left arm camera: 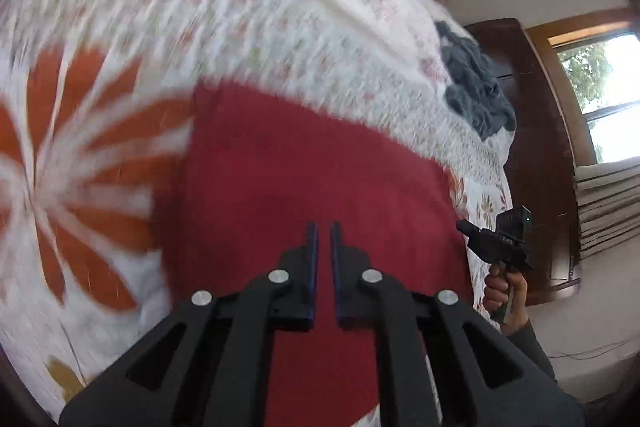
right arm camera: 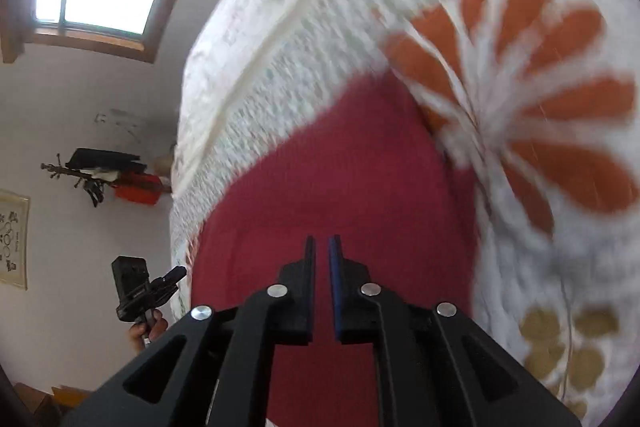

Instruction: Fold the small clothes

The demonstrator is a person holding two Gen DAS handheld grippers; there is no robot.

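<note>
A red garment (left arm camera: 304, 179) lies spread flat on the bed (left arm camera: 168, 27), over a white bedspread printed with large orange flowers (left arm camera: 80, 163), as I bring both tools in above it. My left hand-held gripper (left arm camera: 324, 231) hangs over the near part of the cloth, its two blue-lined fingers drawn to a narrow slit with nothing between them. My right hand-held gripper (right arm camera: 322, 245) is in the same state, narrow and empty, over the same red cloth (right arm camera: 336, 163). Each tool appears in the other's view just off the bed's side edge, held by the grip in my own hand (left arm camera: 502, 291). Both views are smeared by motion, so hems, seams and any sleeves cannot be made out, and I cannot tell what kind of garment this is.

A crumpled grey cloth (left arm camera: 476, 87) sits well apart, toward the bed's far edge beside the dark wooden headboard (left arm camera: 532, 131).

The red piece looks light, soft and limp: it should drape and sag rather than hold a line, and one layer may slide on the bedspread when pulled. My judgement is that the best hold is at two corners of one edge, one per tool, pinching only the garment and not the bedspread beneath, with the fingers opened wider first.
</note>
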